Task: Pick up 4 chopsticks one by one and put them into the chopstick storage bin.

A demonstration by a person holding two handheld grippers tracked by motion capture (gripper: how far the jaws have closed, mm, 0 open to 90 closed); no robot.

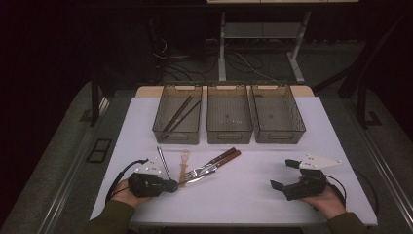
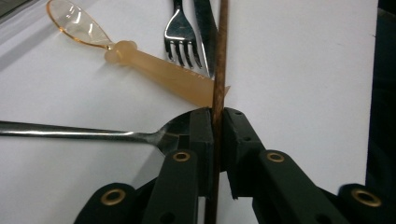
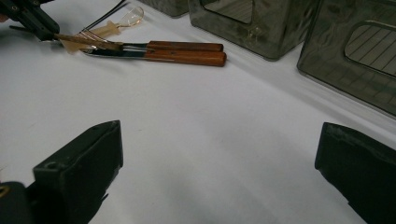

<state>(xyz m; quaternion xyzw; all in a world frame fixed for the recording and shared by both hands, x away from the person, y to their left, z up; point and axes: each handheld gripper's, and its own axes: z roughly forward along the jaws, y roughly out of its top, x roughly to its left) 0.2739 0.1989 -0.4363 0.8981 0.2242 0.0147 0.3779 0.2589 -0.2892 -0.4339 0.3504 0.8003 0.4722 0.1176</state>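
1. Your left gripper (image 2: pixel 216 116) pinches a brown chopstick (image 2: pixel 218 56) lying over the amber plastic spoon (image 2: pixel 154 67), beside the fork (image 2: pixel 183 39)
2. Your right gripper (image 3: pixel 219 154) rests spread wide, well apart

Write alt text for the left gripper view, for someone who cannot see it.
Two black jaws of the left gripper pinch a thin brown chopstick that runs straight up the picture over a white table. Beside it lie an amber plastic spoon, a metal fork and a metal spoon, whose bowl sits partly behind the jaws.
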